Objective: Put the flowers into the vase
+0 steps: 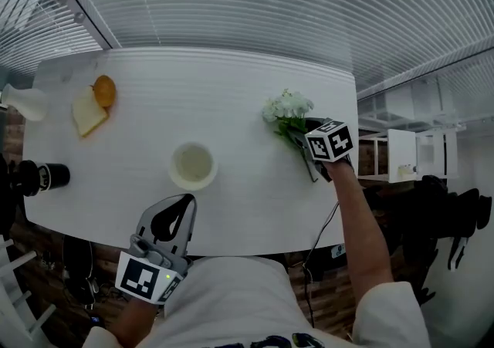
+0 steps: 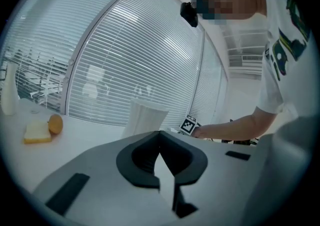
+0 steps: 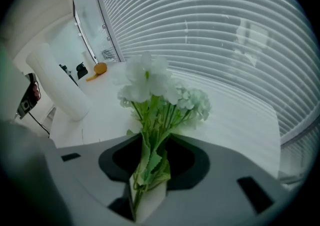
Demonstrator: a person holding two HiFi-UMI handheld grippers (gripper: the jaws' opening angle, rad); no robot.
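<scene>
A bunch of white flowers (image 1: 287, 107) with green stems lies on the white table (image 1: 231, 84) at the right. My right gripper (image 1: 309, 142) comes down onto the stems; in the right gripper view the stems (image 3: 150, 162) are pinched between its jaws and the blooms (image 3: 150, 82) fan out in front. The white ribbed vase (image 1: 192, 165) stands upright at the table's middle, left of the flowers, and shows as well in both gripper views (image 2: 145, 119) (image 3: 57, 87). My left gripper (image 1: 179, 204) rests at the table's near edge, shut with nothing in it (image 2: 159, 159).
At the far left lie a slice of bread (image 1: 87, 113) and an orange (image 1: 104, 90). A white bottle (image 1: 23, 103) and a black cylinder (image 1: 42, 177) sit at the left edge. Ribbed blinds run behind the table.
</scene>
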